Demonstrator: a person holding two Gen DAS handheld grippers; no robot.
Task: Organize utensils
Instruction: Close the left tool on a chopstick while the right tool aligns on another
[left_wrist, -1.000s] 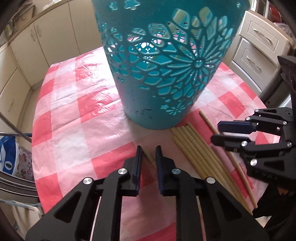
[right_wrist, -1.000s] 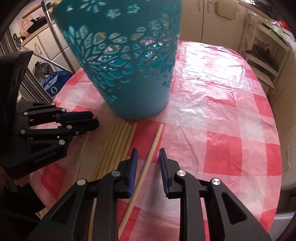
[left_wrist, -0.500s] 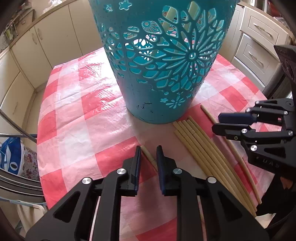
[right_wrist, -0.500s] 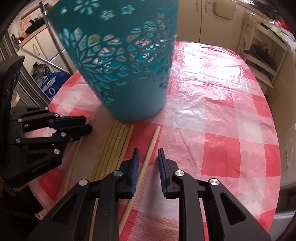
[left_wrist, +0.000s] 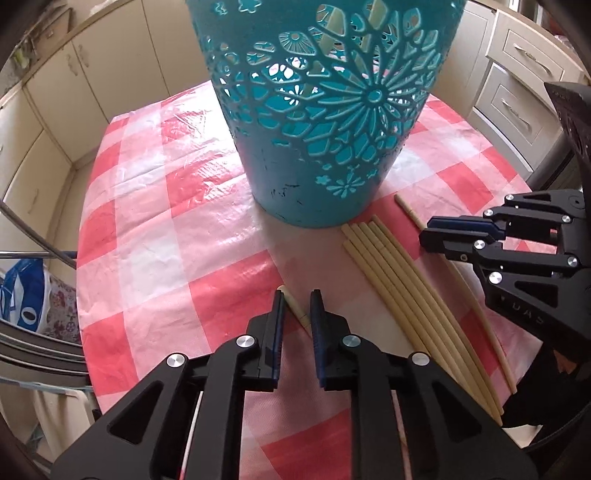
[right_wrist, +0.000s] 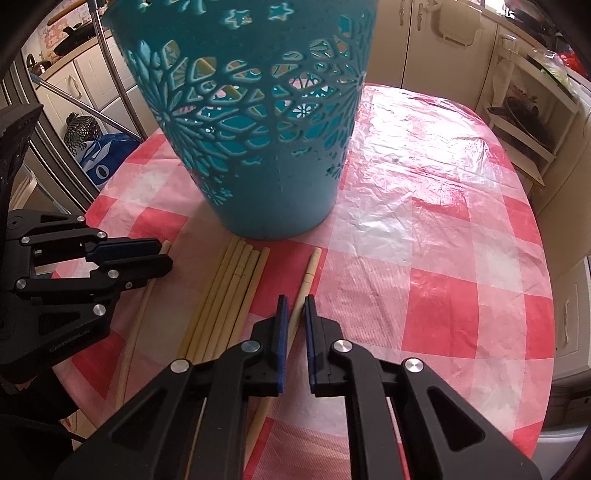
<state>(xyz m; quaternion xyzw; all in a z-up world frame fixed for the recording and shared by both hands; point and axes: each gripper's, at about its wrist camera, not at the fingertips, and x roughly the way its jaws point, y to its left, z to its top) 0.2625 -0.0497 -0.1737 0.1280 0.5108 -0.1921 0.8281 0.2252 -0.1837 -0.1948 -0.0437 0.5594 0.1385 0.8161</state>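
Cream kitchen cabinets (left_wrist: 92, 74) surround a red-checked tablecloth (right_wrist: 443, 258). One chopstick (right_wrist: 308, 275) is clamped by the right gripper (right_wrist: 293, 306); another chopstick (left_wrist: 293, 306) is pinched by the left gripper (left_wrist: 297, 301). A chopstick bundle (left_wrist: 399, 280) lies between them. Farther off, pale sticks are visible inside the teal perforated basket (left_wrist: 321, 122).

left wrist: steeply down, close over tablecloth (left_wrist: 177, 229) | right wrist: same | shared: teal basket (left_wrist: 332, 129), chopsticks (left_wrist: 406, 280)
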